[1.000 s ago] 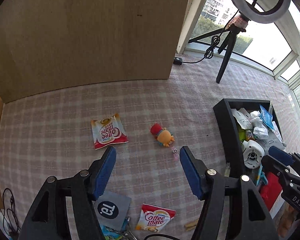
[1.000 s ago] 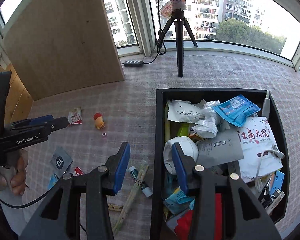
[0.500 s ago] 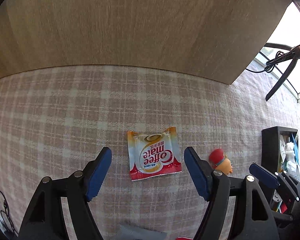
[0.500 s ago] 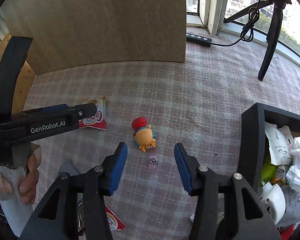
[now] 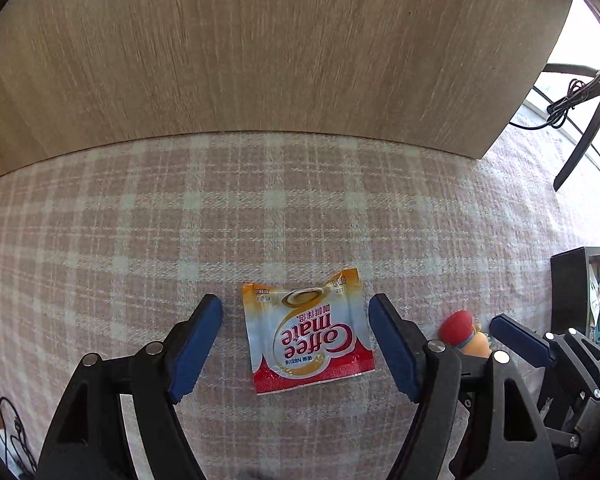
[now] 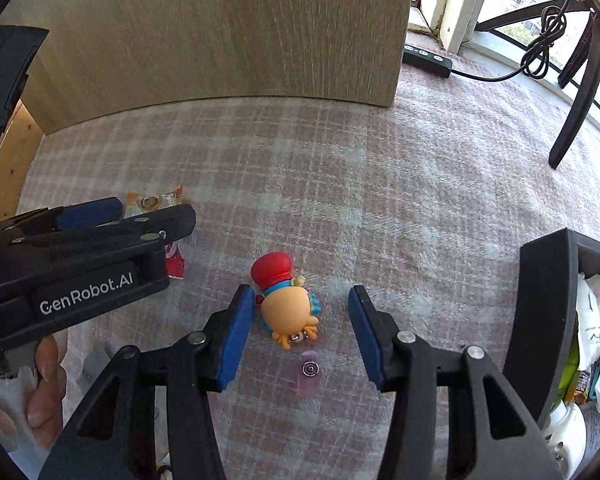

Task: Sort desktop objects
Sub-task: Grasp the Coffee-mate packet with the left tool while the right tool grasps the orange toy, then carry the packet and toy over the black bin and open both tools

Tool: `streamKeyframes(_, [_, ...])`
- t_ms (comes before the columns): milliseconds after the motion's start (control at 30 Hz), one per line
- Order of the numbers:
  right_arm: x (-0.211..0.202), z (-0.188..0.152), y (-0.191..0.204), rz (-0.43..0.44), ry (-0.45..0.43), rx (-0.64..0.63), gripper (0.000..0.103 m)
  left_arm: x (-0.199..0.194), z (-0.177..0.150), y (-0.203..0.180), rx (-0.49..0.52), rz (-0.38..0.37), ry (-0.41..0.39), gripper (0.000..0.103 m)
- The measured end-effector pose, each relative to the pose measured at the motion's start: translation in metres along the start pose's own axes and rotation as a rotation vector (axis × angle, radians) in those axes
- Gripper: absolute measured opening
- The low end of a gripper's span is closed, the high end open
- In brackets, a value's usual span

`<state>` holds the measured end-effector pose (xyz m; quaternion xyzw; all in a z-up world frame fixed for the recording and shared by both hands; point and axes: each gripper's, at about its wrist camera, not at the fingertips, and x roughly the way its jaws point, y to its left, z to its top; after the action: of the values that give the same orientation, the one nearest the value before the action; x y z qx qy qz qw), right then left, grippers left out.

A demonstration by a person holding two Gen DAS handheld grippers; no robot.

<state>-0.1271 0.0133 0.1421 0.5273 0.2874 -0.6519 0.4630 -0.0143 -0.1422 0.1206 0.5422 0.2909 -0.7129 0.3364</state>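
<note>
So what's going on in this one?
A person is sorting clutter off a plaid cloth with two handheld grippers. The left gripper is open around a Coffee mate sachet, the right gripper open around a small orange toy figure with a red hat. Neither is gripped yet. A black bin of items sits at the right.

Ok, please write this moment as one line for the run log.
left gripper: open, around Coffee-mate sachet | right gripper: open, around toy figure | both on plaid cloth, ungrasped
</note>
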Motion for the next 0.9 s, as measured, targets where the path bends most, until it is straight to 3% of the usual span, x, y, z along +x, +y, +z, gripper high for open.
streamKeyframes(133, [0.001, -0.003, 0.002, -0.019, -0.005, -0.015, 0.044, 0.007, -0.008, -0.043, 0.052, 0.052, -0.023, 0.071])
streamKeyframes(233, [0.001, -0.006, 0.0, -0.043, -0.012, -0.016, 0.031, 0.006, -0.011, -0.057, 0.043, 0.058, -0.039, 0.054])
streamKeyframes(267, [0.001, -0.007, -0.002, -0.044, -0.014, -0.013, 0.031, 0.006, -0.011, -0.059, 0.038, 0.061, -0.04, 0.048])
streamKeyframes(433, [0.0, -0.012, -0.009, -0.038, -0.021, 0.02, 0.03, 0.005, -0.012, -0.061, 0.051, 0.048, -0.049, 0.036])
streamKeyframes(900, [-0.03, -0.012, -0.02, -0.002, -0.072, 0.106, 0.026, -0.038, -0.034, -0.038, 0.028, -0.014, -0.083, 0.034])
